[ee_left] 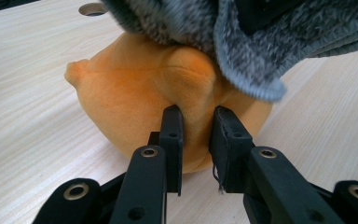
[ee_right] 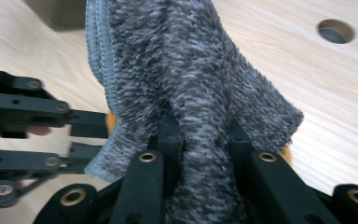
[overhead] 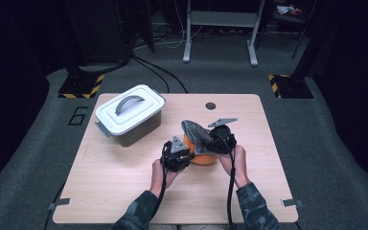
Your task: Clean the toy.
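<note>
Wooden table (overhead: pixel 124 182) at frame centre: plush (ee_left: pixel 158 98) is pinched by the left gripper (ee_left: pixel 196 140); cloth (ee_right: pixel 191 84), clamped by the right gripper (ee_right: pixel 200 140), is draped directly above it.

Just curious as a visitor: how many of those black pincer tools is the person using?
2. The left gripper pinches the orange plush toy at mid-table; the right gripper, just beside it, clamps the grey cloth draped over the toy.
</note>
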A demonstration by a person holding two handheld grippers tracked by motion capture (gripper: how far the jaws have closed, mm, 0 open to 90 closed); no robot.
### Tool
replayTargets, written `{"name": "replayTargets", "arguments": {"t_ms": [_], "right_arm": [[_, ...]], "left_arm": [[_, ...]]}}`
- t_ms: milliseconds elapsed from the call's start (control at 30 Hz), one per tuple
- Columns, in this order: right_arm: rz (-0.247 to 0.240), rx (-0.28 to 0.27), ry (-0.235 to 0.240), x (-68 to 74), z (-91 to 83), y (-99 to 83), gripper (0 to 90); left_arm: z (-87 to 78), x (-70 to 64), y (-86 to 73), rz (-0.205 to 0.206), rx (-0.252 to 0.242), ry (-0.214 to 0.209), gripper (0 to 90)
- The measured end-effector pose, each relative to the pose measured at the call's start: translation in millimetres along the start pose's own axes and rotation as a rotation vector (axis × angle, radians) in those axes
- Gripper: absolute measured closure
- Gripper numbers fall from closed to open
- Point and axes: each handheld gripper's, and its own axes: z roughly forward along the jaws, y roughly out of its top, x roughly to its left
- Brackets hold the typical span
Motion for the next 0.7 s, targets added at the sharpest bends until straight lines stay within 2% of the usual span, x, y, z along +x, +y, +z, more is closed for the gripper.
{"name": "replayTargets", "arguments": {"t_ms": [67, 133, 167, 267, 367, 400, 433, 533, 700], "right_arm": [[-0.012, 0.007, -0.021, -2.4, 0.0, -0.6, 74.2], [0.01, 0.014, -0.035, -5.3, -0.2, -2.6, 74.2], [0.002, 0.012, -0.039, -9.1, 0.0, -3.8, 74.2], [0.047, 0.012, -0.04, -18.1, 0.3, -8.3, 74.1], [0.059, 0.008, -0.051, -25.2, -0.2, -11.1, 74.1], [0.09, 0.016, -0.068, -35.8, 0.3, -15.7, 73.9], [0.108, 0.022, -0.069, -40.3, 1.2, -17.7, 73.9], [0.129, 0.032, -0.071, -49.0, 3.9, -21.9, 73.9], [0.156, 0.06, -0.11, -62.6, 12.2, -29.3, 74.0]], "left_arm": [[0.3, -0.8, -0.1, -0.006, -0.001, -0.002, 75.2], [0.5, -0.5, -0.4, -0.01, -0.003, -0.004, 75.2], [0.5, -0.4, -0.3, -0.009, -0.002, -0.006, 75.2], [0.6, -1.1, -0.4, -0.005, -0.004, -0.012, 75.0], [0.7, -1.0, -0.5, -0.006, -0.003, -0.015, 75.0], [0.6, -0.6, -1.1, -0.003, 0.001, -0.017, 75.1], [0.6, -0.4, -1.3, -0.002, 0.002, -0.019, 75.1], [1.0, -0.5, -1.4, -0.001, 0.001, -0.018, 75.1], [1.5, -0.8, -1.6, -0.004, -0.002, -0.018, 75.1]]}}
